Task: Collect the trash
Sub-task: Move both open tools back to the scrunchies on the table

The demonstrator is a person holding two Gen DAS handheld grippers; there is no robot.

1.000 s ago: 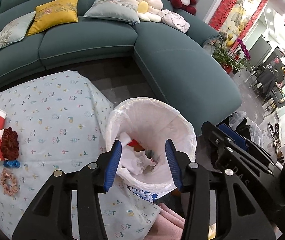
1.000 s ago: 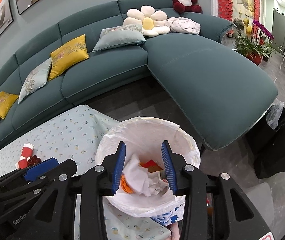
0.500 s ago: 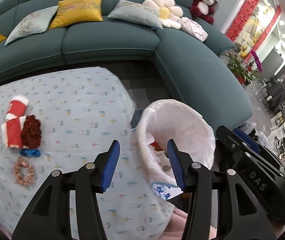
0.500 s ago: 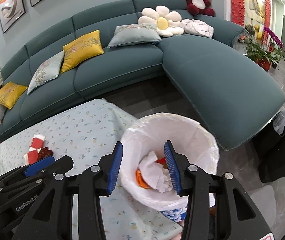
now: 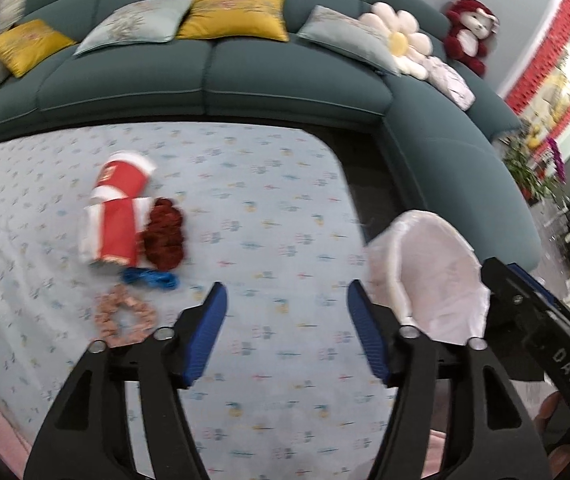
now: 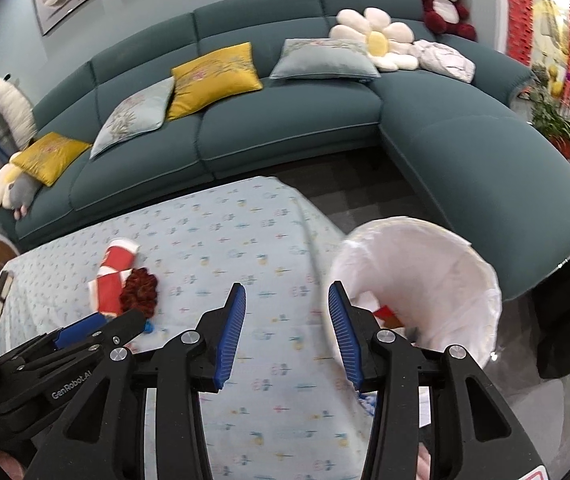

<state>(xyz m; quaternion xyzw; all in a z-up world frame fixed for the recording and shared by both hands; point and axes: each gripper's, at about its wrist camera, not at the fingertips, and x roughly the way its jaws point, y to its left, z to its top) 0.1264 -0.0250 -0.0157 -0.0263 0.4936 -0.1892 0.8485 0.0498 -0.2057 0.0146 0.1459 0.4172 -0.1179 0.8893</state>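
My left gripper (image 5: 287,330) has just spread, empty; the right gripper (image 6: 287,334) gapes empty too. I'd straddle the red cup (image 5: 119,208) squarely, clear of the hair ties (image 5: 163,232).

Cloth, plastic, paper – mostly matt

Printed cloth tablecloth (image 5: 277,216); thin, glossy plastic bin liner (image 6: 437,264) beside it – crumpled paper cup (image 5: 119,204).

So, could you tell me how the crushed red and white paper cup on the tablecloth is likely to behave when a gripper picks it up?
The red and white paper cup looks flattened and creased, so it probably gives under the pads rather than staying stiff. Being thin paper, it is likely light. Squashed flat, it seems unlikely to roll, though it might drag the dark red scrunchie touching it.
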